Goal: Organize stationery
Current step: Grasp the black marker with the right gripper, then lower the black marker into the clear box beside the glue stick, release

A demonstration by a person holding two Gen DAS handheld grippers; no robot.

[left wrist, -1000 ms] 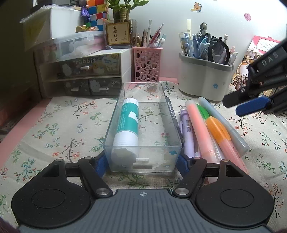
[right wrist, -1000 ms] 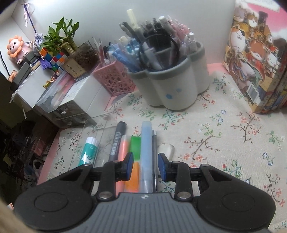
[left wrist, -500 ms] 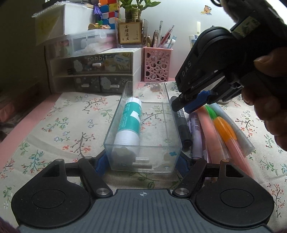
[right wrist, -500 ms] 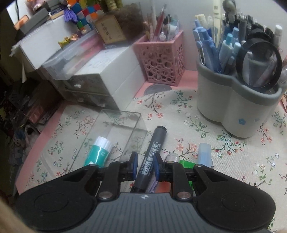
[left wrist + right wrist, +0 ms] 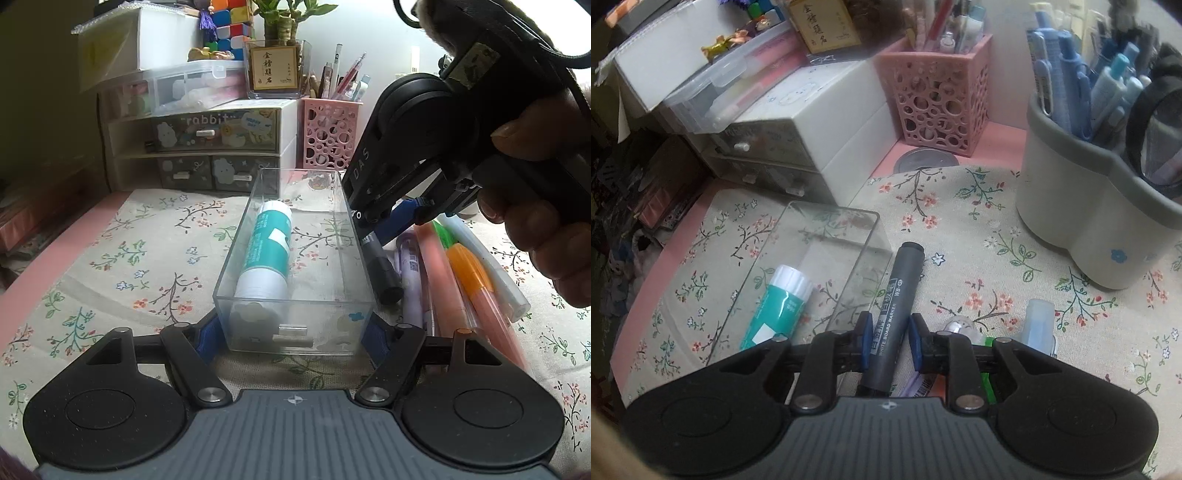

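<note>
Left of the frame, nothing's changed: left claw (image 5: 295, 332) sits low-centre in its own view, pads clamped on the near end of the clear box (image 5: 295, 266), pinning it on the floral desk cloth (image 5: 140, 266). Glue stick (image 5: 267, 254) lies inside along the box's left wall, rest of the box bare.

Centre-right is where the change is. A sec ago the right claw (image 5: 888, 341) sat over the highlighters w/ a pale blue one between its pads; now it has swung across to the dark whiteboard marker (image 5: 895, 306), which lies on the cloth just beside the box's right wall. Its jaws have just been reopening a touch after a squeeze, marker barrel between them. Pads look right against the barrel, so I'd call it gripped, though the marker is not lifted yet. In the left view the same claw (image 5: 384, 221) comes down from upper right, the person's hand (image 5: 535, 206) around the handle.

Farther right: the purple pen (image 5: 412, 280), peach highlighter (image 5: 443, 280), orange one (image 5: 469, 273), pale blue one (image 5: 487, 266) all wait on the cloth.

So: marker's prob next into the box; lift, shift left over the wall, drop beside the glue.
</note>
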